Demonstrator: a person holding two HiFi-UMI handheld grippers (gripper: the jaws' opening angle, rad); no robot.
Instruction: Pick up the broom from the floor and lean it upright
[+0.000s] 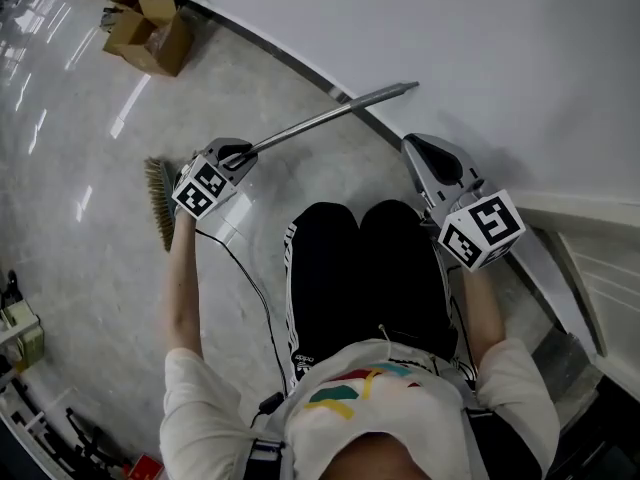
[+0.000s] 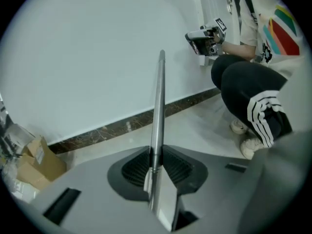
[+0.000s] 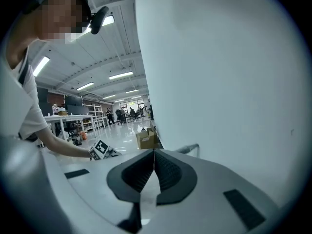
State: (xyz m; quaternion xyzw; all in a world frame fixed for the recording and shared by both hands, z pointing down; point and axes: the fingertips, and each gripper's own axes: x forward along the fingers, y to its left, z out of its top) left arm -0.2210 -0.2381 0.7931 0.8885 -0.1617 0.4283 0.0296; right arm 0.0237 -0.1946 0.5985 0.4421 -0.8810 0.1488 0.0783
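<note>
A: Head view: from where is it taken?
B: From above the person, tilted steeply down. The floor (image 1: 90, 218) is seen at some distance, the wall (image 1: 480, 38) along the top right.
A: Left gripper view?
B: Taken from on the left gripper (image 2: 155, 165), along its jaws, aimed low at the wall's foot. The broom handle (image 2: 158, 106) is seen very close.
A: Right gripper view?
B: Taken from on the right gripper (image 3: 154, 167), nearly level, along the wall and down the hall.
A: Overlap?
B: The cardboard box (image 1: 150, 33) and the broom handle are caught by all three. Each gripper is seen by the other's camera.
</note>
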